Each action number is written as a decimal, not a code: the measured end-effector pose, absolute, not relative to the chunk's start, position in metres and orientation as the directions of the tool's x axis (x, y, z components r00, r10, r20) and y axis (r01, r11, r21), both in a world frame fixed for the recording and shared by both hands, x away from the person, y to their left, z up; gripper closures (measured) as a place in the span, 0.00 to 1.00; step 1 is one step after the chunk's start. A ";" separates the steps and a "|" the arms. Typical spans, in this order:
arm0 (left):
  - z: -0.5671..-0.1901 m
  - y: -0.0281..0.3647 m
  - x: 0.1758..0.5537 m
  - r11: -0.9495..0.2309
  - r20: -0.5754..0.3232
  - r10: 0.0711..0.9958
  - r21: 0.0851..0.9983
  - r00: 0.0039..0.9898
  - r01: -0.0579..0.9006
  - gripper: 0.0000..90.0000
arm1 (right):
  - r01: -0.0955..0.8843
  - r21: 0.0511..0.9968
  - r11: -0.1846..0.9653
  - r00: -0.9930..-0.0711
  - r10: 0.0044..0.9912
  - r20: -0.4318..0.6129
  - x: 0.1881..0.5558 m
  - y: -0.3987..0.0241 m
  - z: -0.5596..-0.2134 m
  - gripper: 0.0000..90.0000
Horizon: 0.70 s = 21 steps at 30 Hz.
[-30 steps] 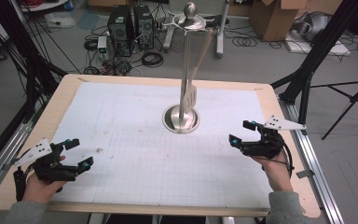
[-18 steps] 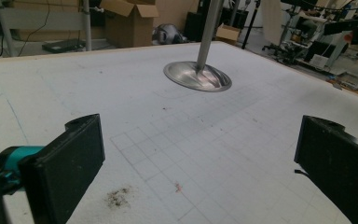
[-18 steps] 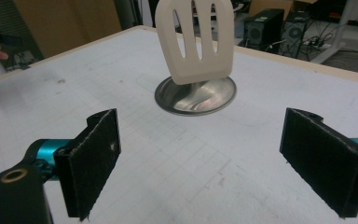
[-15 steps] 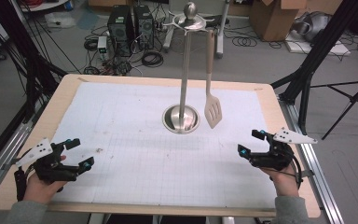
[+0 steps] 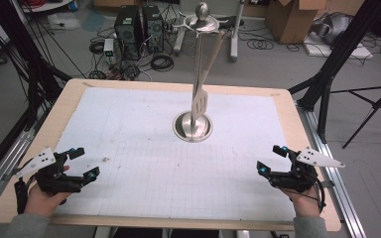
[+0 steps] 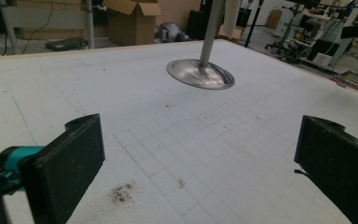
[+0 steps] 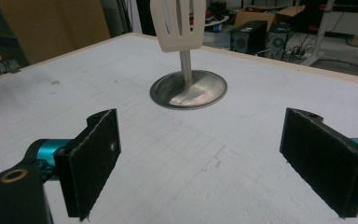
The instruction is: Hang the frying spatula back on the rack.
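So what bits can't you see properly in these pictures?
- Spatula, high view: its handle blurs against the stand's pole, so the hook holding it is unclear.
- Spatula, right gripper view: the handle is cut off by the top edge.
- Stand, left gripper view: the top is cut off.

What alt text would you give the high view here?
A slotted spatula hangs from a metal stand on a white gridded table. The left gripper and right gripper, both open and holding nothing, rest near the table's front corners.
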State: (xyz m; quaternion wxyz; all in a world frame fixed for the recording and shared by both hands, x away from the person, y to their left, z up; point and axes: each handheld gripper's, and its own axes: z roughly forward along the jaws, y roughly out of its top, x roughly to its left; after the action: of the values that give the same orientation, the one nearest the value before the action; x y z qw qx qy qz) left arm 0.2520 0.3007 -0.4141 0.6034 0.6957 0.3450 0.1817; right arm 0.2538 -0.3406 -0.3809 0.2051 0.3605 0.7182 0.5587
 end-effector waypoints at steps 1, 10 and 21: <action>-0.414 0.300 0.252 -0.034 -0.163 0.699 0.965 0.697 0.260 0.02 | 0.287 0.950 0.120 -0.654 0.749 0.103 0.253 -0.341 -0.381 0.13; -0.413 0.300 0.250 -0.029 -0.161 0.697 0.967 0.699 0.252 0.02 | 0.299 0.952 0.072 -0.633 0.761 0.141 0.241 -0.359 -0.390 0.13; -0.412 0.297 0.246 -0.031 -0.153 0.696 0.970 0.701 0.242 0.02 | 0.308 0.951 0.026 -0.642 0.743 0.188 0.236 -0.381 -0.401 0.13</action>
State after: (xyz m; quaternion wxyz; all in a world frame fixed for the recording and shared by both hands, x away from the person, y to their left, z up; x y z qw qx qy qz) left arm 0.2462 0.2971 -0.4121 0.6081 0.6934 0.3385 0.1867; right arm 0.2355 -0.3809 -0.4008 0.1859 0.3800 0.6916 0.5855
